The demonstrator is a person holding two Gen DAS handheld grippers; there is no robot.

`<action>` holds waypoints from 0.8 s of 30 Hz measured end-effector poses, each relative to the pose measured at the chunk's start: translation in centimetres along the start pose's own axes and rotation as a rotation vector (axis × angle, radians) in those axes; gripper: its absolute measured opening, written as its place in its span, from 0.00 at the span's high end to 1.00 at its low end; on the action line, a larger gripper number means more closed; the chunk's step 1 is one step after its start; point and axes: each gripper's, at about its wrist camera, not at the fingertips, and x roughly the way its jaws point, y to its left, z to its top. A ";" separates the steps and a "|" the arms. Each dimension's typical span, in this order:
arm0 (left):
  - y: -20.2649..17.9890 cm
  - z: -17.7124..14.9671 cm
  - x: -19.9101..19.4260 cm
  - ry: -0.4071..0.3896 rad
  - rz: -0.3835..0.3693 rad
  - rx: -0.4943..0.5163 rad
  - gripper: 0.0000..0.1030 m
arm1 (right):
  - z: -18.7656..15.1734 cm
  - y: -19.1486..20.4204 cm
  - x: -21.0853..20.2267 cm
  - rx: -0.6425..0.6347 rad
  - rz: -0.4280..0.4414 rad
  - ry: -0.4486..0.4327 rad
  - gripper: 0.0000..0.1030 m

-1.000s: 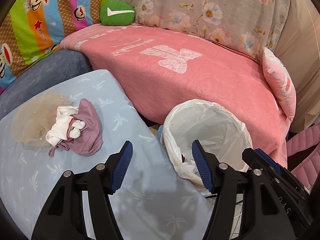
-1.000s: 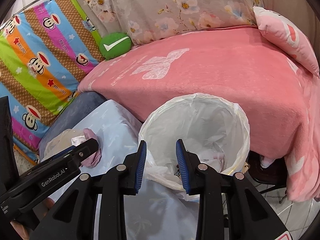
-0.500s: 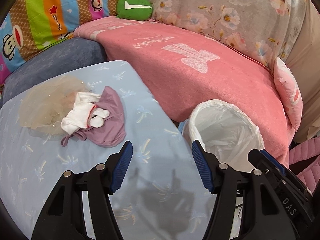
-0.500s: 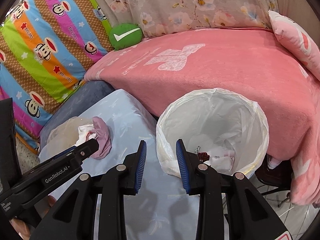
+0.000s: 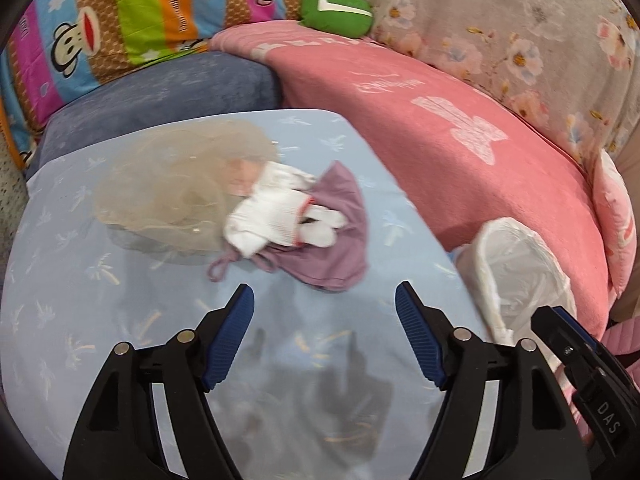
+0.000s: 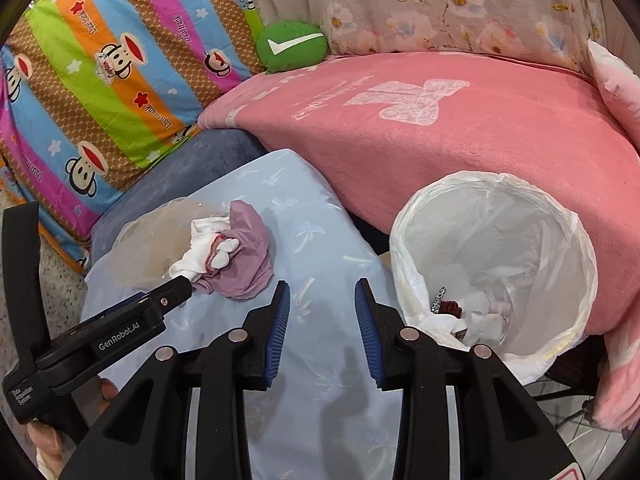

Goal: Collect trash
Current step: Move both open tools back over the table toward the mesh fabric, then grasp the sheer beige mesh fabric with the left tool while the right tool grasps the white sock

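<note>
A light-blue cloth with a palm print [image 5: 120, 320] covers the table in the lower half of both views, with a pink blanket [image 5: 460, 160] on the sofa behind. Three items lie heaped at centre left: one white glove [image 5: 276, 216], one mauve cloth [image 5: 340, 240] and one beige mesh piece [image 5: 168, 192]. One bin with a white liner [image 6: 496, 264] stands at right, scraps inside. The left gripper [image 5: 324, 340] stands wide open and the right gripper [image 6: 322, 332] partly open; both have just been opening, empty, touching nothing.
</note>
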 end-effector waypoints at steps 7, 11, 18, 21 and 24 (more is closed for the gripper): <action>4.8 0.9 0.7 -0.012 0.083 -0.040 0.28 | 0.3 3.5 3.1 -0.039 0.027 0.037 0.53; 7.4 1.8 1.3 -0.012 0.109 -0.070 0.28 | 0.5 5.7 5.5 -0.062 0.050 0.069 0.53; 10.9 4.2 2.9 -0.019 0.131 -0.124 0.16 | 1.4 10.1 10.0 -0.108 0.094 0.110 0.53; 11.7 5.3 3.8 -0.021 0.135 -0.139 0.14 | 1.8 11.9 11.9 -0.132 0.104 0.120 0.53; 12.5 6.0 4.9 -0.012 0.132 -0.160 0.14 | 2.2 13.3 13.8 -0.146 0.109 0.134 0.53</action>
